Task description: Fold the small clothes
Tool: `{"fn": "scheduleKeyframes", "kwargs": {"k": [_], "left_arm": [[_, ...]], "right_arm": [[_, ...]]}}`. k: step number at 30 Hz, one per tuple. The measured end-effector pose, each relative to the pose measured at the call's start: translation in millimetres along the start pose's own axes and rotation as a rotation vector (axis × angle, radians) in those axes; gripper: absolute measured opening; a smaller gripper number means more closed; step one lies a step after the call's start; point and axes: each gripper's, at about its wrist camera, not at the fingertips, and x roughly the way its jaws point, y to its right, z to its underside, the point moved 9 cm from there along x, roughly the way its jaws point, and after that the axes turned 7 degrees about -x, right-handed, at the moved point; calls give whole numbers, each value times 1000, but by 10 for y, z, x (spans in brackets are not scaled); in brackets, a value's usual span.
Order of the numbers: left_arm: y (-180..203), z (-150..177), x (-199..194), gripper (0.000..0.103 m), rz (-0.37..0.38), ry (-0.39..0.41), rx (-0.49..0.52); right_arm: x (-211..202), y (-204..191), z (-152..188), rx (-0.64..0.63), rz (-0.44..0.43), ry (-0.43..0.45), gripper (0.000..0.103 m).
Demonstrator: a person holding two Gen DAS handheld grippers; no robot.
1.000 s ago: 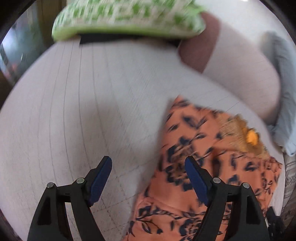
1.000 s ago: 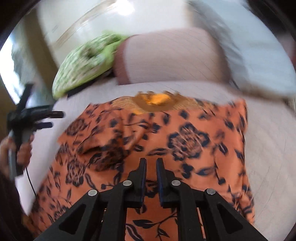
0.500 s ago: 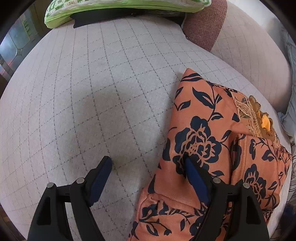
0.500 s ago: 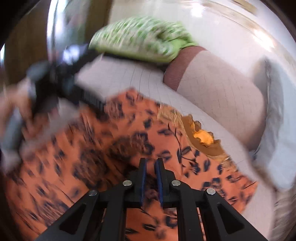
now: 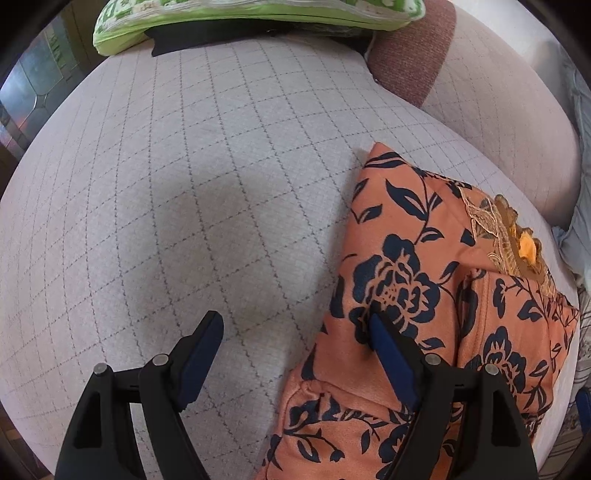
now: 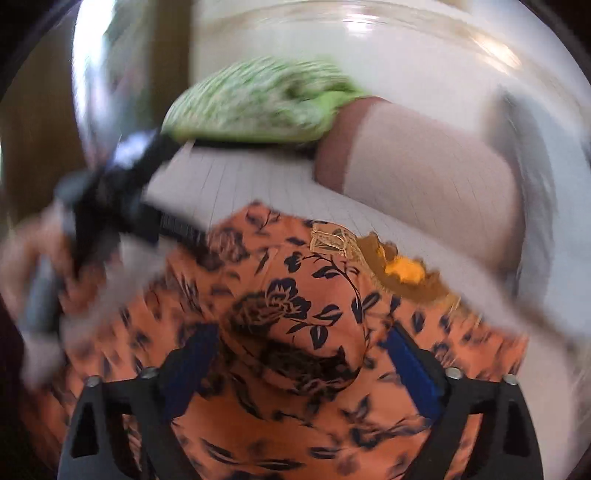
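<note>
An orange garment point(image 5: 424, 295) with dark blue flowers and a gold embroidered neckline point(image 5: 517, 240) lies partly folded on a grey checked cushion surface point(image 5: 184, 184). My left gripper point(image 5: 291, 325) is open, pointing steeply down; its right finger point(image 5: 384, 343) sits on the garment's left edge and its left finger is over bare cushion. In the right wrist view, my right gripper point(image 6: 301, 334) hovers over the garment point(image 6: 295, 295) with its jaws opening wide. A raised fold of cloth bulges between them and the pads do not press on it. The left gripper point(image 6: 110, 206) shows blurred at the left, held in a hand.
A green patterned pillow point(image 5: 240, 14) lies at the back over a dark flat item point(image 5: 207, 37). A beige bolster with a maroon end point(image 5: 498, 103) borders the garment at the back right. Pale blue cloth point(image 5: 580, 221) lies at the far right.
My right gripper's jaws went from shut to wide apart, and it swung left and rolled over the garment. The left gripper stayed open, barely shifting.
</note>
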Motion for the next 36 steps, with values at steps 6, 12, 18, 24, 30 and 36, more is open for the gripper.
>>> {"fn": "scheduleKeyframes", "kwargs": {"k": [6, 12, 18, 24, 30, 36], "left_arm": [[4, 20, 23, 82, -8, -1, 19], [62, 35, 68, 82, -7, -6, 22], [104, 48, 95, 82, -19, 3, 26], [246, 99, 126, 82, -77, 35, 79], [291, 116, 66, 82, -106, 45, 81], [276, 16, -215, 82, -177, 156, 89]], "right_arm": [[446, -133, 111, -377, 71, -213, 72], [929, -201, 187, -585, 144, -308, 20], [394, 693, -28, -15, 99, -96, 7], [-72, 1930, 987, 685, -10, 27, 18], [-80, 2123, 2195, 972, -20, -100, 38], [-312, 2266, 2003, 975, -43, 47, 59]]}}
